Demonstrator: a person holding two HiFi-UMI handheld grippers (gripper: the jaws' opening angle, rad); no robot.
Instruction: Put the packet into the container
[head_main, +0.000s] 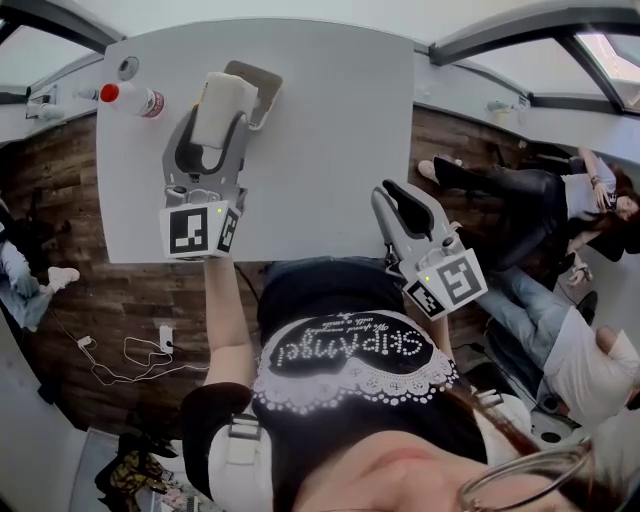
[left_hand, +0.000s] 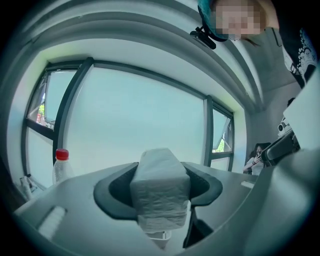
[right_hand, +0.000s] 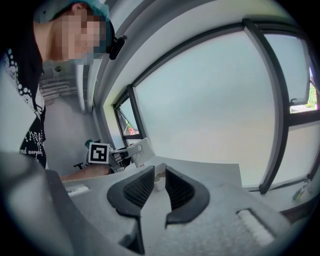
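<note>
A white crinkled packet (head_main: 222, 105) is clamped upright between the jaws of my left gripper (head_main: 218, 120). In the left gripper view the packet (left_hand: 160, 192) fills the gap between the dark fingers (left_hand: 116, 192). It hangs just over the near side of a shallow beige container (head_main: 257, 82) at the table's far middle; a bit of the container's rim (left_hand: 161, 239) shows under the packet. My right gripper (head_main: 402, 196) hovers by the table's right front edge, its jaws drawn together to a narrow gap with nothing in it. Through that gap I see the container (right_hand: 158, 181).
A clear bottle with a red cap (head_main: 130, 98) lies at the table's far left, close to the left gripper. The white table (head_main: 320, 180) ends at a wooden floor on the left and right. People sit beyond the right edge (head_main: 560, 200).
</note>
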